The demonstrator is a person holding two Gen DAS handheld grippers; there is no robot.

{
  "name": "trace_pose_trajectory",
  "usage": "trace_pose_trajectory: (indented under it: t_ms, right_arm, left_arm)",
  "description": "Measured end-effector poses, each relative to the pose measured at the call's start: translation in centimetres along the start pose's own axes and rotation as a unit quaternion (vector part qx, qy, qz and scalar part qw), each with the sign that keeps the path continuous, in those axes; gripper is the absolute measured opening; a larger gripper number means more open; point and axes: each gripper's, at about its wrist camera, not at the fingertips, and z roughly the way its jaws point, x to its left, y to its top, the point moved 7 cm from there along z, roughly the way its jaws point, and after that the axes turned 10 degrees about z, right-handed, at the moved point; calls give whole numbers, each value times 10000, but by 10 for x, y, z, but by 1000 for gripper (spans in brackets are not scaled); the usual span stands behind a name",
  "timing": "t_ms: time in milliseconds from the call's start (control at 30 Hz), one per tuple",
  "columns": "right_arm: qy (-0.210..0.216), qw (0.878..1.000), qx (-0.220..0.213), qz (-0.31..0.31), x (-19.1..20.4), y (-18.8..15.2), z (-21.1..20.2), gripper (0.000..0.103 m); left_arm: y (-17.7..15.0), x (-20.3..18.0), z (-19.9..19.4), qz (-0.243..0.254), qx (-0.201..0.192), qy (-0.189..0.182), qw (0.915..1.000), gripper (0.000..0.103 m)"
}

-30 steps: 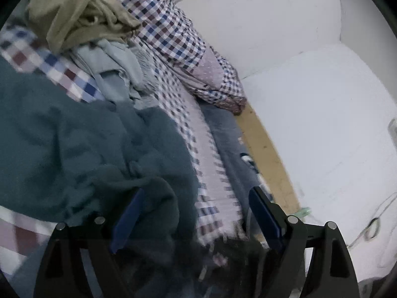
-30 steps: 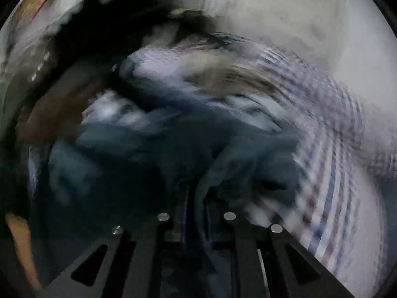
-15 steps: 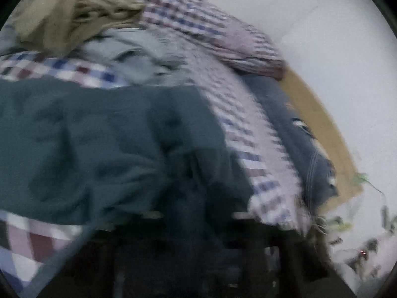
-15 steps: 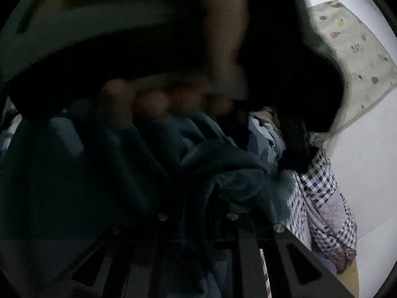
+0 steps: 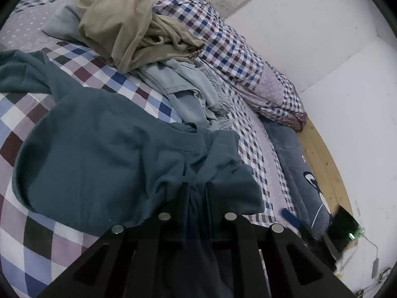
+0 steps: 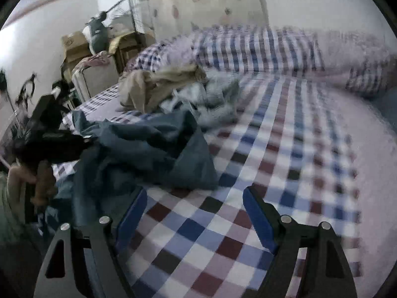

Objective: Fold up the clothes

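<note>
Left wrist view: the left tool (image 5: 196, 188) is clamped on a bunched fold of a teal garment (image 5: 99, 164) that lies rumpled on the checked bed (image 5: 24, 238), its jaws drawn close with cloth gathered between them. The right tool (image 6: 193, 213) hangs above bare checked bedding with its blue pads spread wide and nothing between them, just beside the teal heap. The work appears to be at the spreading-out stage, with no fold yet made. The garment's long axis seems to run from the pinched end away toward the far left of the bed, though the rumpling leaves collar and hem hard to tell apart. The next move likely calls for the right tool to take a second edge so the cloth can be pulled flat. A tan garment (image 5: 129, 29) and a pale blue one (image 5: 191, 92) wait beyond.
</note>
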Motion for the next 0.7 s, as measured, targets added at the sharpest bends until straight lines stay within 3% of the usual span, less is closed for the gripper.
trace_pose_trajectory:
  t_ms: [233,267,300,333,400,433,500,567,633,700]
  right_arm:
    - [281,9966,687,347,0,26,93,81]
    - [236,9962,760,340,1,27,98,75]
    - [130,9960,843,281,1,25,103,31]
    - [23,9955,925,221,2,24,107,8]
    - [-220,9961,858,12,-2,37,106,7]
    - [-404,9960,785,-101,-9,47,101,7]
    - [-860,9950,466,-179,-31,78,78,7]
    - [-1698,9852,-237,50,-76,128,27,7]
    - [-2513,9614,-1026,449,-123,174,-35,6]
    - [-3275,9261,-1686,814,-161,206,-96,6]
  left_arm:
    - [5,-6,6,173,-47,-71,9998,12]
    - [6,-7,5,169,-62,-141,9997,12]
    - [8,-7,4,127,-105,-206,9997,13]
    - [11,-6,1,71,-176,-267,9995,15]
    - [19,0,-11,-89,-462,-342,9983,19]
    - [24,5,-20,-202,-665,-374,9969,29]
    - [34,17,-39,-467,-1097,-417,9920,38]
    - [41,32,-54,-747,-1436,-413,9860,38]
    - [44,44,-61,-935,-1576,-331,9825,38]
    - [45,49,-62,-995,-1623,-226,9814,38]
